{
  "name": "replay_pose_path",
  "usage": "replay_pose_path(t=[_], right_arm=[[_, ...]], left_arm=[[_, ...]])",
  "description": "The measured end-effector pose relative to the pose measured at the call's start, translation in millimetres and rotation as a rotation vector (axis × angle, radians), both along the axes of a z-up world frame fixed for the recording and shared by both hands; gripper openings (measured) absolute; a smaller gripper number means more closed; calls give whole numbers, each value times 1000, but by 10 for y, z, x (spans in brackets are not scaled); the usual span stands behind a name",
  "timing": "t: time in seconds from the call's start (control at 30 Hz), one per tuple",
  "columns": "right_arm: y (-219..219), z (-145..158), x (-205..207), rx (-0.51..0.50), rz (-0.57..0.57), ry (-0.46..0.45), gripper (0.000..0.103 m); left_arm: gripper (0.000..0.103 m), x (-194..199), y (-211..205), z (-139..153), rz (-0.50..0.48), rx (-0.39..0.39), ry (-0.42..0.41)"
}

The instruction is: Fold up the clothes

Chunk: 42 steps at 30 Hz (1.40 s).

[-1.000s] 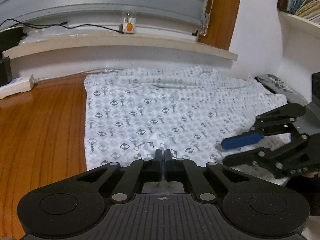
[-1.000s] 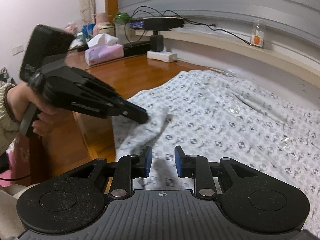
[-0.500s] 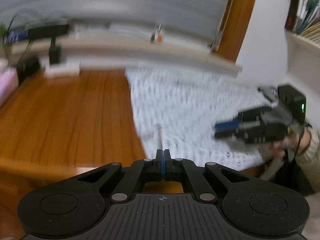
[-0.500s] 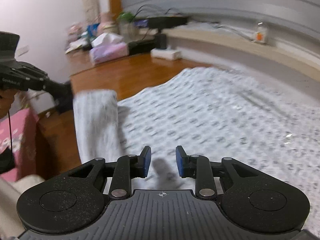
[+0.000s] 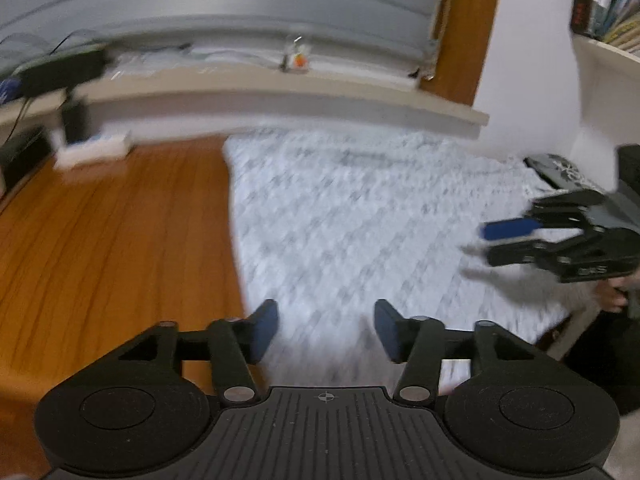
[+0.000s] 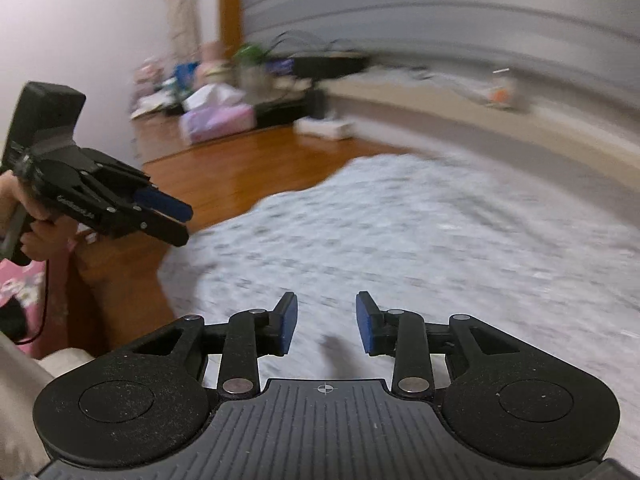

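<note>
A white garment with a small grey pattern (image 5: 360, 216) lies spread flat on the wooden table (image 5: 112, 240); it also shows in the right wrist view (image 6: 420, 232). Both views are motion-blurred. My left gripper (image 5: 326, 330) is open and empty above the garment's near left edge. It also shows at the left of the right wrist view (image 6: 172, 220). My right gripper (image 6: 326, 326) is open and empty over the garment's near part. It also shows at the right of the left wrist view (image 5: 500, 240), above the garment's right side.
A window ledge (image 5: 280, 80) runs along the back with a small bottle (image 5: 298, 58) and cables. A white power strip (image 5: 96, 148) and a black box (image 5: 60, 70) sit at the back left. A tissue box (image 6: 218, 122) and clutter stand on the far table end. Bookshelves (image 5: 604, 12) are at the right.
My left gripper held a fold of the garment, swung left with it, then opened and let it go. The garment now lies flat. My right gripper stayed open and shifted slightly.
</note>
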State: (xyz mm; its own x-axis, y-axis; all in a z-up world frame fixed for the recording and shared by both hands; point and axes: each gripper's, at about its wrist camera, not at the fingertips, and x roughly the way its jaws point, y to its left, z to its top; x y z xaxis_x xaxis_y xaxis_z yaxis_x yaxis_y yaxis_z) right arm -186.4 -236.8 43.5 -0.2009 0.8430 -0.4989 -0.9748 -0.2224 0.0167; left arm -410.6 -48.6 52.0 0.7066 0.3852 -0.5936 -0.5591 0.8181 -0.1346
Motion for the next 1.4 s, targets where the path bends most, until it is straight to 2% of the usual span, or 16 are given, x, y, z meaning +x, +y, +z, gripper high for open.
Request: replay_pose_path(t=[0.03, 0.07, 0.17, 0.27, 0.33, 0.4, 0.47, 0.6, 0.73, 0.8, 0.87, 0.93, 1.0, 1.17, 1.4], right_arm=[[-170, 20, 131, 14, -47, -4, 34], [-353, 36, 271, 26, -100, -10, 37], [-1024, 25, 684, 58, -293, -33, 49], [-1742, -104, 1057, 65, -511, -41, 49], [-2130, -246, 1234, 64, -629, -33, 49], [-2414, -381, 1401, 53, -725, 0, 49], [-2605, -491, 1523, 61, -789, 51, 49], [-2777, -687, 1638, 81, -825, 112, 48], [-2741, -781, 1573, 105, -789, 127, 44], [-2704, -806, 1528, 122, -772, 121, 35], [-2654, -812, 1481, 137, -773, 86, 16], [-2621, -793, 1474, 170, -821, 63, 6], [-2603, -741, 1491, 219, -856, 57, 4], [-2397, -450, 1569, 291, -815, -1, 3], [-1649, 11, 1681, 327, -700, -153, 3]], left_arm=[[73, 124, -3, 21, -16, 28, -20], [76, 260, -16, 39, -32, 52, -38], [78, 735, -80, 79, -101, 103, -88], [84, 1200, -175, 95, -177, 133, -131], [94, 1527, -269, 94, -235, 143, -162], [99, 1801, -345, 63, -276, 156, -198], [100, 2092, -416, 1, -315, 170, -196], [100, 2480, -470, -173, -355, 182, -147], [99, 2583, -480, -278, -367, 210, -140], [99, 2583, -428, -291, -359, 190, -136], [99, 2584, -366, -292, -350, 164, -143], [99, 2631, -328, -314, -351, 147, -125], [99, 2635, -327, -312, -358, 164, -98], [99, 2685, -334, -323, -372, 176, -84], [99, 2695, -320, -325, -341, 179, -73]])
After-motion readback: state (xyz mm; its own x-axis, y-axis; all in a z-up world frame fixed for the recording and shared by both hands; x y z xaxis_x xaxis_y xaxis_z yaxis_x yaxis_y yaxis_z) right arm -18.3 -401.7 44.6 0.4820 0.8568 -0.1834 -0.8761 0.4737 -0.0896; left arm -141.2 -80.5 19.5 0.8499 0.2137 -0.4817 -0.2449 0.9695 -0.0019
